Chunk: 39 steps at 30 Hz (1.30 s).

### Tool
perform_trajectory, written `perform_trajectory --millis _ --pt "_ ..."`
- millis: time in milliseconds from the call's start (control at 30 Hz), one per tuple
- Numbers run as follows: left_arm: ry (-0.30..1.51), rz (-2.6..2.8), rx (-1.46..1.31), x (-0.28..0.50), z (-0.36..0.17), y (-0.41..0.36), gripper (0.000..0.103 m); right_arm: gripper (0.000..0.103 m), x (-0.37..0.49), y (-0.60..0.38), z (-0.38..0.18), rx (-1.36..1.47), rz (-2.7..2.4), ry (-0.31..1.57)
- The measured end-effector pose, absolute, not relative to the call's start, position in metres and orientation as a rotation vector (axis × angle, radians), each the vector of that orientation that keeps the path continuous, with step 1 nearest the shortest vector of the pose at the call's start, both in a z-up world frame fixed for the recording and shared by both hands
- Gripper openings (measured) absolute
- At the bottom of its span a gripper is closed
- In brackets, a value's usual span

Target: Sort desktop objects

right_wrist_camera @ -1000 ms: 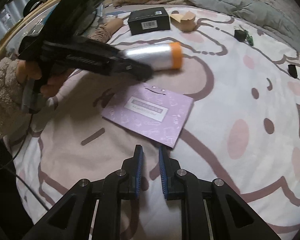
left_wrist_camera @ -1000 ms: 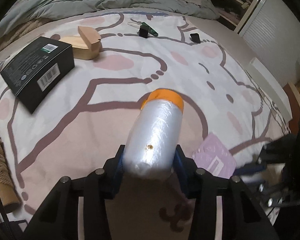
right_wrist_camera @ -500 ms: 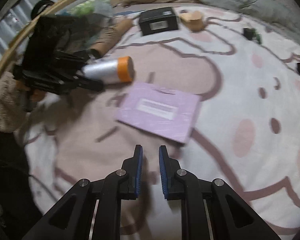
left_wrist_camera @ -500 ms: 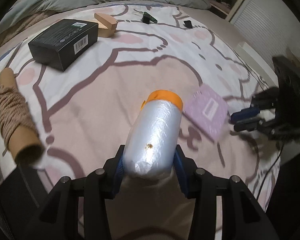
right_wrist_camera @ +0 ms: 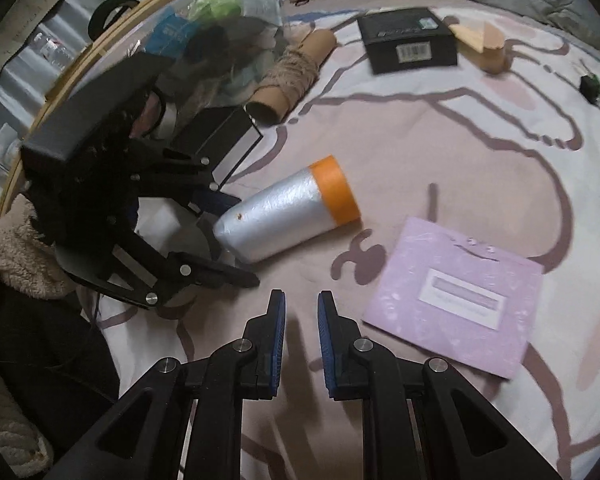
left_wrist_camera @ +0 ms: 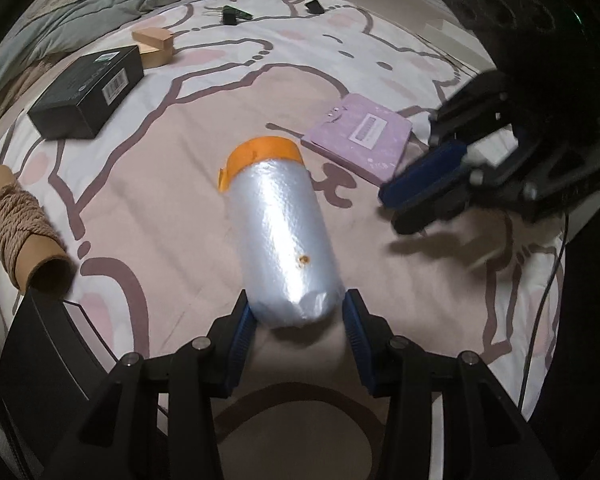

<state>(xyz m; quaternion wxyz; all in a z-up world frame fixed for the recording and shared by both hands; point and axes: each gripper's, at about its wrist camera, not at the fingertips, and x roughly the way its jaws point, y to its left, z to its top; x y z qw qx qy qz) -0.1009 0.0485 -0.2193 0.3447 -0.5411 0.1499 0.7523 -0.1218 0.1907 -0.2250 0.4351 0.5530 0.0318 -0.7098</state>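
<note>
A silver plastic-wrapped roll with an orange end lies along the pink-and-white bedsheet. My left gripper is shut on its near end. The right wrist view shows the same roll low over the sheet with the left gripper around its plain end. My right gripper is shut with nothing between its pads, hovering over the sheet just left of a purple booklet. In the left wrist view the right gripper hangs beside that booklet.
A black box, a wooden block and small dark clips lie farther back. A twine spool on a cardboard tube lies at the left, near another black box and a pile of bags.
The left gripper has carried the roll sideways toward the twine spool and rolled a little. The right gripper has swung left, so the booklet now lies to its right.
</note>
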Motion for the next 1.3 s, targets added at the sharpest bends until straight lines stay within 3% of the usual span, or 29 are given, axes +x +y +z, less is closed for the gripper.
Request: perform_trajectory --millis 33,100,167,800,1067,1233,1267,1300 --pt "0.381 1.961 -1.410 -0.102 -0.219 0.048 0.045 0.016 -0.123 0.189 -0.228 1.386 -1.768 0.085" --pt "0.354 1.987 -1.429 -0.106 -0.220 0.046 0.062 0.016 -0.125 0.190 -0.233 1.402 -1.791 0.105" --pt "0.322 1.999 -1.439 -0.109 -0.220 0.045 0.068 0.016 -0.128 0.195 -0.236 1.403 -1.833 0.119" --pt "0.510 2.190 -1.525 -0.137 -0.220 0.031 0.068 0.016 -0.140 0.237 -0.243 1.412 -1.979 0.084" --pt "0.512 2.177 -1.495 -0.149 -0.216 0.043 0.068 0.016 -0.141 0.239 -0.246 1.411 -1.967 0.044" --pt "0.413 2.143 -1.499 -0.162 -0.211 0.049 0.068 0.016 -0.141 0.242 -0.244 1.432 -1.956 0.022" --pt "0.410 2.136 -1.505 -0.163 -0.212 0.051 0.067 0.016 -0.141 0.243 -0.243 1.438 -1.954 0.015" --pt "0.410 2.129 -1.509 -0.165 -0.214 0.053 0.053 0.016 -0.141 0.244 -0.241 1.441 -1.954 0.007"
